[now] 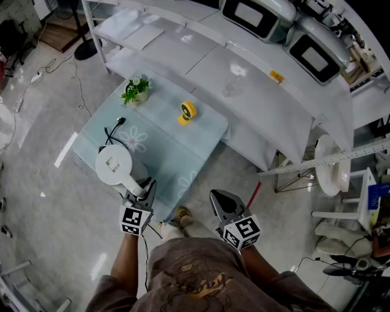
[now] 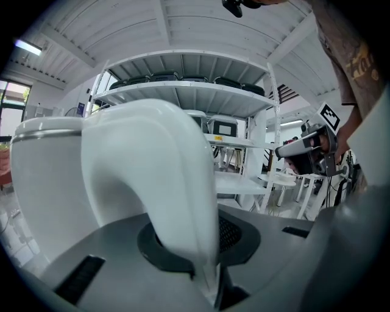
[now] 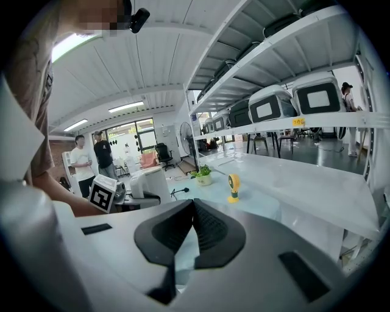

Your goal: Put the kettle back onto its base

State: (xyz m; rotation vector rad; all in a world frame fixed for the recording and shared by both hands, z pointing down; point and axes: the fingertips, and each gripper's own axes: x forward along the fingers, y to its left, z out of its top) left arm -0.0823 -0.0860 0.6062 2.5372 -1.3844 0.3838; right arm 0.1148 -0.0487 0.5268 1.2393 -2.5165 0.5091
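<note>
Laboratory or test workshop, as is indicated by long white metal shelving [image 1: 244, 73] stocked with rows of similar screen-fronted cased units [image 1: 253, 15], a polished grey floor [image 1: 36, 183] crossed by loose cables [image 1: 67, 67], ceiling strip lights [image 3: 125, 108], an office chair [image 3: 163, 152] and a low glass-topped table [image 1: 183, 158] set beside the shelving.

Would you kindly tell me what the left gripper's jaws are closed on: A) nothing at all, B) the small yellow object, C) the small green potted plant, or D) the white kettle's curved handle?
D: in the left gripper view, the jaws of the left gripper pinch the curved handle of the white plastic kettle.
</note>
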